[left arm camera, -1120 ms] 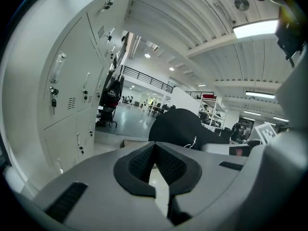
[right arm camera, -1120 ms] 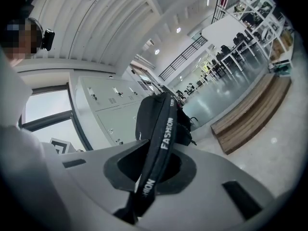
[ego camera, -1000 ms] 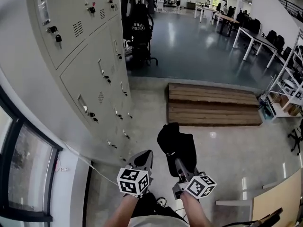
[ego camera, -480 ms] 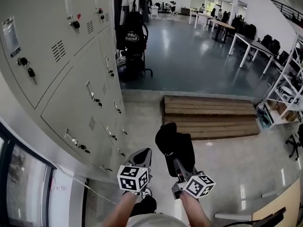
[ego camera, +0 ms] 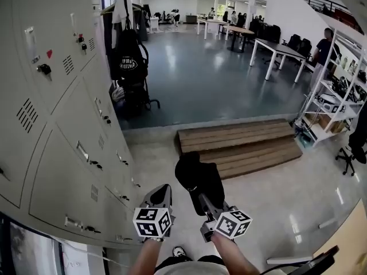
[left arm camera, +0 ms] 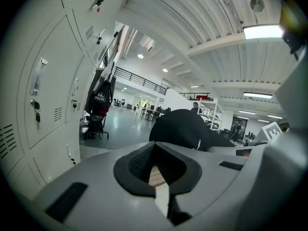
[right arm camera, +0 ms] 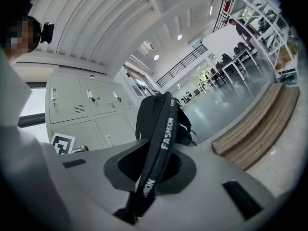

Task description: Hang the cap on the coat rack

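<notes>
Cap [ego camera: 198,179]: printed band clamped in right gripper [ego camera: 200,198], held up front for hooking.
Left gripper [ego camera: 163,189]: jaws together, empty.
Coat rack [ego camera: 150,102]: well ahead.

The black fabric cap [ego camera: 198,179] has white letters on its black strap and 1 small white mark on its crown. The left gripper [ego camera: 162,191] and the right gripper [ego camera: 202,201] are of grey plastic with black pads. Their 2 cubes [ego camera: 152,222] are white with black square markers. The tall metal lockers [ego camera: 63,125] are pale grey-green, and 1 door bears a small red mark. The low wooden platform [ego camera: 238,142] shows brown planks. The glossy floor [ego camera: 200,79] is dark blue-grey far away and light grey near. The hanging black bag [ego camera: 127,62] carries white print.
</notes>
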`<state>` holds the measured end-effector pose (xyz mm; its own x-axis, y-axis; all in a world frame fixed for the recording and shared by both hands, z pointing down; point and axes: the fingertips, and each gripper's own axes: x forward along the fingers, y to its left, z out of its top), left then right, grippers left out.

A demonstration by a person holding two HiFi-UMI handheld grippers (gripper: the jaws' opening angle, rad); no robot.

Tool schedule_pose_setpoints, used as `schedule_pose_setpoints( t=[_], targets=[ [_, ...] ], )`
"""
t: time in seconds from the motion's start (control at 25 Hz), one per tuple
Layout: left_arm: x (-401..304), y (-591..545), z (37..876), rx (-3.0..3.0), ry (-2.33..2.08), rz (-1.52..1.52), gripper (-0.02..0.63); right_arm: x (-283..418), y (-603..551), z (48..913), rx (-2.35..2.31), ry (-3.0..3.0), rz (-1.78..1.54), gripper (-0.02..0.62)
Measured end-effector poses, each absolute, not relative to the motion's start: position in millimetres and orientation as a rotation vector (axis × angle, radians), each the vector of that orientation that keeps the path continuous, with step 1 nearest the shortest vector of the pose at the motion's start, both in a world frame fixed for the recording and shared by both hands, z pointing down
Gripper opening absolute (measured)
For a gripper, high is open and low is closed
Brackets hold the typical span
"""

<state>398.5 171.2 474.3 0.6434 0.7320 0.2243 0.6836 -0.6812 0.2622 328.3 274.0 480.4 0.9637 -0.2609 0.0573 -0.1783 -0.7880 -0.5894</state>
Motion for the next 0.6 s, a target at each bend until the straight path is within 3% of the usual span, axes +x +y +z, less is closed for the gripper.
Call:
schedule_pose_setpoints(
  t=[0.6],
  targets=[
    [496,155,499,2.719,1.066,0.529,0.003,437,260,497,-2.47,0.398,-0.244,0.034]
  ],
)
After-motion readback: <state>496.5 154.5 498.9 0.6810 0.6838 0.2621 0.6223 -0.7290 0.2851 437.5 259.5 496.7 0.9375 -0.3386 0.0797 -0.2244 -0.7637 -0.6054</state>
